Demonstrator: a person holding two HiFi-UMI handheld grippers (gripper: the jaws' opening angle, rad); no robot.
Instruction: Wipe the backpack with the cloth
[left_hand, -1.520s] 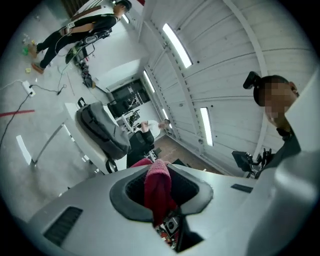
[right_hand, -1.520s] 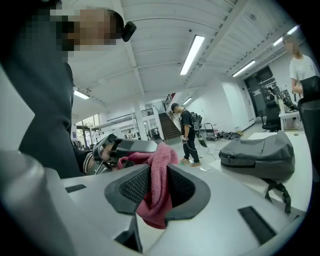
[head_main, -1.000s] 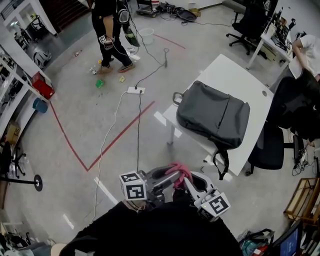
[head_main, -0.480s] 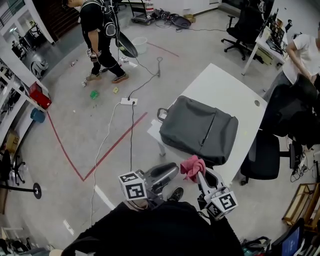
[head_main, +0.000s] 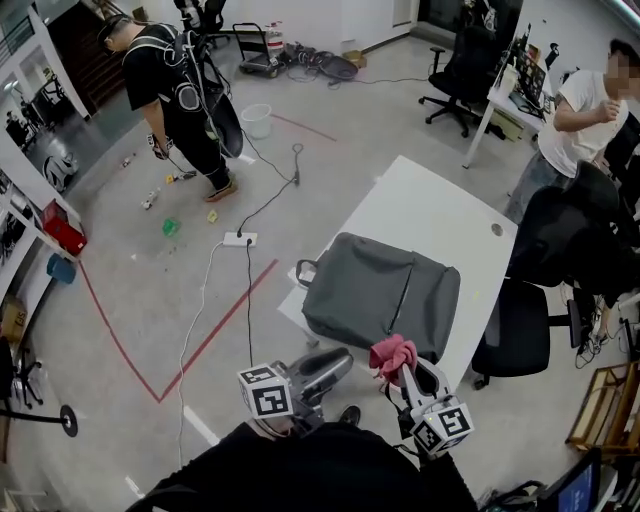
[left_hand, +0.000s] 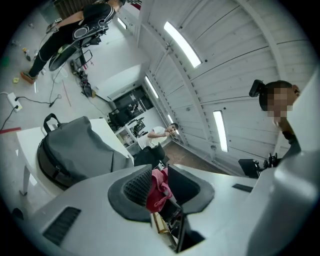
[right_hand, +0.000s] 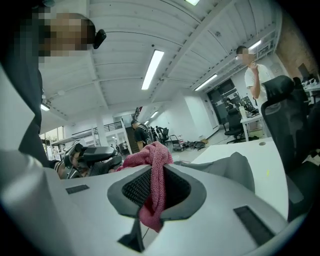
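Observation:
The grey backpack (head_main: 380, 295) lies flat on the white table (head_main: 440, 215); it also shows in the left gripper view (left_hand: 75, 150) and the right gripper view (right_hand: 230, 167). My right gripper (head_main: 400, 365) is shut on the pink cloth (head_main: 392, 352), just before the backpack's near edge. The cloth (right_hand: 150, 157) bunches up between its jaws (right_hand: 157, 182). My left gripper (head_main: 335, 362) is to the left of it, level and apart from the cloth. Its jaws (left_hand: 160, 182) stand a little apart with nothing in them; the cloth (left_hand: 159, 189) shows through the gap.
A black office chair (head_main: 520, 330) stands at the table's right side. A person in black (head_main: 180, 90) stands far off on the floor, another in a white shirt (head_main: 575, 110) at the far right. A power strip (head_main: 238, 239) with cables lies on the floor.
Both grippers have come closer to the table and backpack. The cloth stays in the right gripper, which has drawn away from the left gripper toward the backpack's near edge.

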